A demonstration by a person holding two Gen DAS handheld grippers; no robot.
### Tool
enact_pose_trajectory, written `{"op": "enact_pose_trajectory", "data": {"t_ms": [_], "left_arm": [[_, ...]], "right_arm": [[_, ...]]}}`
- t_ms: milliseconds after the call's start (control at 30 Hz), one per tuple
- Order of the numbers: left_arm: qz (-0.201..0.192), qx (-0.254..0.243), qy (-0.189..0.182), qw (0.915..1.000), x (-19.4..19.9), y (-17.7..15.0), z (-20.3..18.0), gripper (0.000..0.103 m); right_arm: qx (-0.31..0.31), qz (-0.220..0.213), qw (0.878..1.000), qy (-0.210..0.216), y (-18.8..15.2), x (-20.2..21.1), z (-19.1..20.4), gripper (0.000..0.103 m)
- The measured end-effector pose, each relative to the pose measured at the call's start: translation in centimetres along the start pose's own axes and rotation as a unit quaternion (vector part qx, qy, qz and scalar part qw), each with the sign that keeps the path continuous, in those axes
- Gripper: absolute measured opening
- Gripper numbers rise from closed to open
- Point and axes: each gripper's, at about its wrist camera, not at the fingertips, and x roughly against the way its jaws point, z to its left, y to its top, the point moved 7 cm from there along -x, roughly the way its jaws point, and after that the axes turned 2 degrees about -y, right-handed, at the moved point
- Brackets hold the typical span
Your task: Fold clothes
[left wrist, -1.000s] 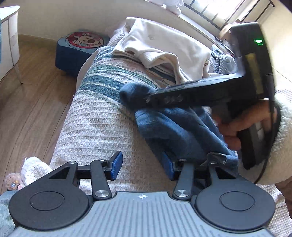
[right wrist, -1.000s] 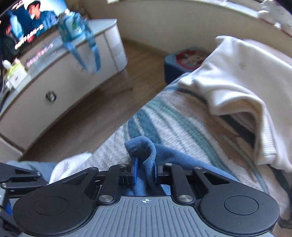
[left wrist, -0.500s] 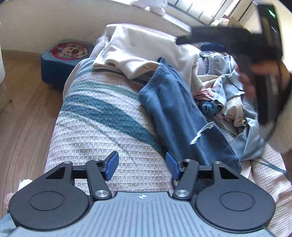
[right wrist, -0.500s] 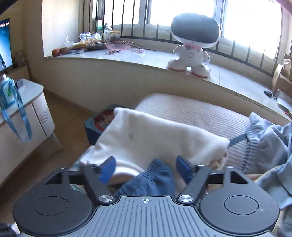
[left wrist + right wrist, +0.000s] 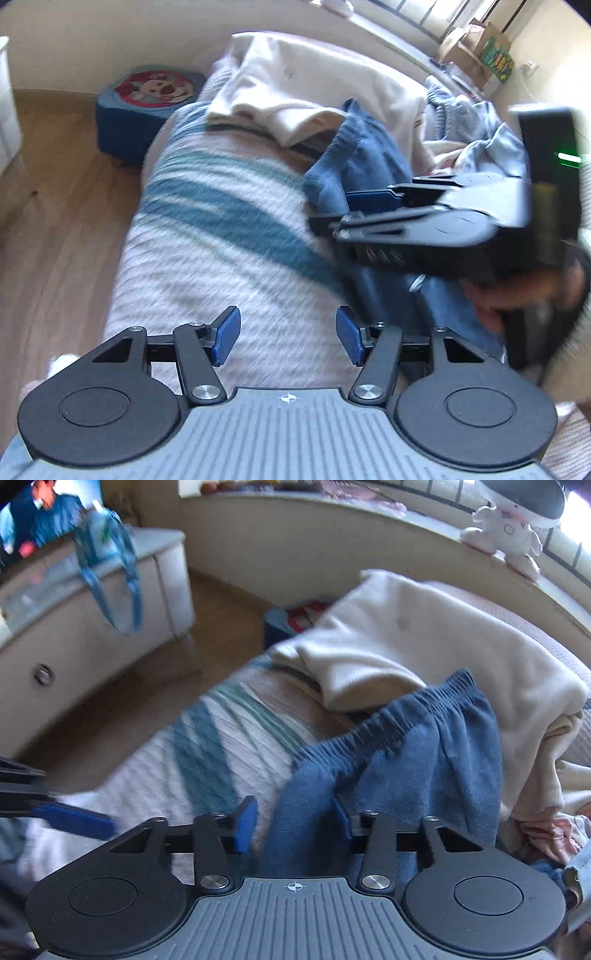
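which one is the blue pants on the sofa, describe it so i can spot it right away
Start at the sofa's striped cover, its long seat banded in teal. Where that cover meets the heap of laundry lies the cream top, and the blue pants drape just below it. Only they are deep blue fleece with a gathered elastic waistband.

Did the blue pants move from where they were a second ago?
Yes. The blue pants were bunched on the striped blanket; now they stretch away from the camera, waistband reaching the cream sweater.
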Motion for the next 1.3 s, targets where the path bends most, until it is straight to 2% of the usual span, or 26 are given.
{"op": "enact_pose_trajectory", "data": {"t_ms": [33, 100, 133, 300, 400, 467, 533, 600, 633, 667, 767, 800, 833, 900, 1000, 1100, 1233, 1300], "left_arm": [[0.0, 0.003, 0.002, 1.0, 0.3, -0.3, 0.3, 0.055], [-0.002, 0.012, 0.004, 0.9999, 0.9, -0.4, 1.0, 0.055], [-0.004, 0.017, 0.005, 0.9998, 1.2, -0.5, 1.3, 0.055], [-0.034, 0.041, 0.02, 0.9984, 4.6, 0.1, 3.0, 0.058], [-0.061, 0.046, 0.051, 0.9958, 8.1, 0.0, 4.0, 0.064], [-0.066, 0.05, 0.085, 0.9929, 9.9, -0.6, 5.0, 0.07], [-0.064, 0.053, 0.12, 0.9893, 11.0, -1.5, 6.0, 0.071], [-0.056, 0.058, 0.137, 0.9873, 11.2, -2.5, 6.9, 0.071], [-0.049, 0.065, 0.135, 0.9875, 11.1, -3.0, 7.3, 0.071], [-0.041, 0.069, 0.132, 0.988, 10.8, -3.4, 7.6, 0.071], [-0.029, 0.068, 0.129, 0.9889, 10.1, -4.1, 7.8, 0.071], [-0.027, 0.064, 0.126, 0.9895, 9.8, -4.1, 7.7, 0.071], [-0.026, 0.06, 0.121, 0.9905, 9.4, -3.9, 7.5, 0.071], [-0.025, 0.05, 0.11, 0.9924, 8.8, -3.7, 7.0, 0.071], [-0.027, 0.019, 0.09, 0.9954, 7.8, -3.0, 5.3, 0.071], [-0.026, -0.014, 0.07, 0.9971, 6.7, -2.4, 3.3, 0.071], [-0.021, -0.056, 0.056, 0.9966, 5.1, -1.7, 0.8, 0.069], [-0.014, -0.07, 0.066, 0.9952, 4.1, -1.6, 0.1, 0.069]], "right_arm": [[-0.007, 0.002, 1.0, 0.0, -0.1, -0.2, -0.2, 0.016], [-0.026, -0.002, 1.0, 0.018, -0.3, 0.3, -0.4, 0.007], [-0.042, -0.004, 0.998, 0.045, -0.2, 1.1, -0.3, 0.006], [-0.111, -0.042, 0.976, 0.185, 0.7, 7.1, 1.6, 0.006], [-0.109, -0.04, 0.959, 0.26, 0.8, 8.8, 4.8, 0.005], [-0.087, -0.03, 0.953, 0.289, 0.6, 8.9, 7.9, 0.005], [-0.078, -0.008, 0.947, 0.311, -0.1, 8.0, 10.7, 0.006], [-0.064, 0.025, 0.946, 0.318, -1.6, 6.6, 13.2, 0.006], [-0.059, 0.04, 0.947, 0.314, -2.4, 5.9, 14.2, 0.013], [-0.055, 0.056, 0.949, 0.305, -3.1, 5.1, 14.8, 0.013], [-0.051, 0.085, 0.954, 0.283, -4.4, 4.6, 15.0, 0.022], [-0.053, 0.077, 0.954, 0.285, -4.4, 5.4, 14.4, 0.026], [-0.057, 0.067, 0.956, 0.279, -4.5, 6.3, 13.5, 0.034], [-0.072, 0.04, 0.965, 0.248, -4.6, 8.6, 10.6, 0.043], [-0.098, 0.005, 0.975, 0.199, -5.2, 12.0, 6.3, 0.043], [-0.144, -0.009, 0.98, 0.133, -8.0, 14.7, 1.8, 0.043], [-0.194, 0.006, 0.979, 0.058, -11.9, 16.9, -2.4, 0.043], [-0.211, 0.015, 0.977, 0.023, -13.6, 17.6, -4.3, 0.043]]}}
